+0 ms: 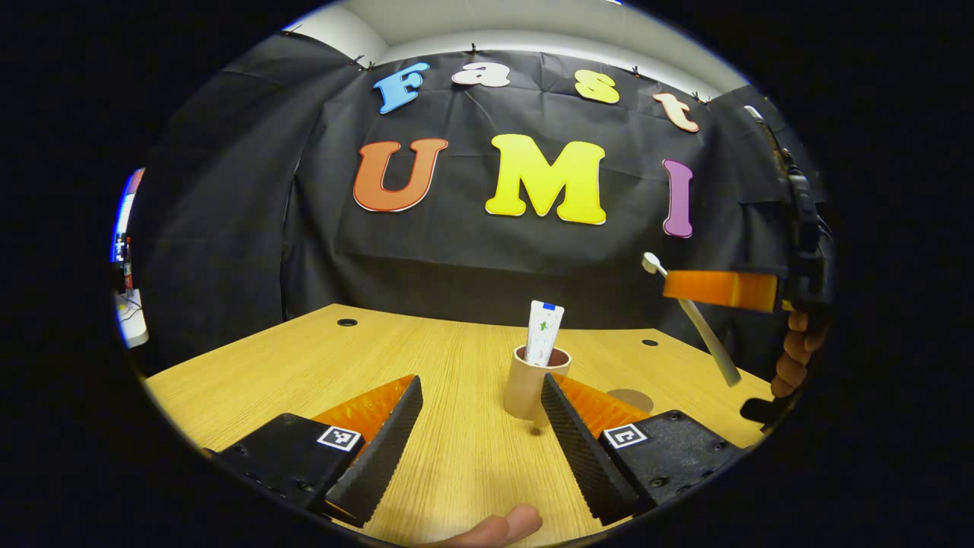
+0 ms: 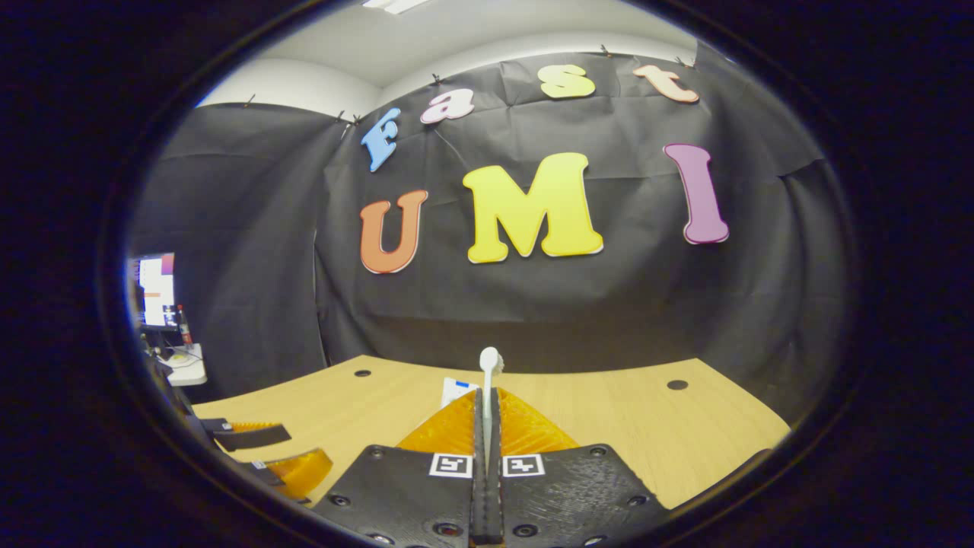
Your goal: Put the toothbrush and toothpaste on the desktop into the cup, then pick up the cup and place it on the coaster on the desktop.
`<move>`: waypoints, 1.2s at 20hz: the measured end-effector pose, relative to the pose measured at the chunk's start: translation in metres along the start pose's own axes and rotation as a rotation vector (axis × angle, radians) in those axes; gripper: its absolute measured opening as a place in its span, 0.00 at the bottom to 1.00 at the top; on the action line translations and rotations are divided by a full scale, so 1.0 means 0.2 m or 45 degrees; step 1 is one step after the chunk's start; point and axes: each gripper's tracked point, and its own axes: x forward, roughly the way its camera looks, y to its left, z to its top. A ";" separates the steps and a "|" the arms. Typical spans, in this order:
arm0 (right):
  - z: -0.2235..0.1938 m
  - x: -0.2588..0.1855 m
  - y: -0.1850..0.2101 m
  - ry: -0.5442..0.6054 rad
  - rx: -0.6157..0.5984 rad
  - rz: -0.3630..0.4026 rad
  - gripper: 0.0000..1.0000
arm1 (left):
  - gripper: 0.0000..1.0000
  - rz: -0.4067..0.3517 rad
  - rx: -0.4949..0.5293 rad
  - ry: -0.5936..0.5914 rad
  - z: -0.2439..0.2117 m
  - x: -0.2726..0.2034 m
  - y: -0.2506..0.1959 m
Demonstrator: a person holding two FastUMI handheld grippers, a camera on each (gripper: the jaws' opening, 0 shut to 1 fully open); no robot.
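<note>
While your right gripper pinches the toothbrush with the head sticking up at 12 o'clock, your left gripper hangs wide apart. Toothpaste already stands in the cup, coaster at its 3 o'clock.

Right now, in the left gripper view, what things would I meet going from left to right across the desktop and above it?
Left gripper → cup holding the toothpaste → coaster → toothbrush, held above the desktop in the right gripper.

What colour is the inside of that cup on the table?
Reddish brown inside the cup, tan outside; the left gripper view shows it best.
</note>
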 end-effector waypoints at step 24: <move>-0.09 0.74 0.29 -0.012 -0.085 -0.151 0.02 | 0.98 -0.025 -0.075 0.050 -0.21 -0.27 0.18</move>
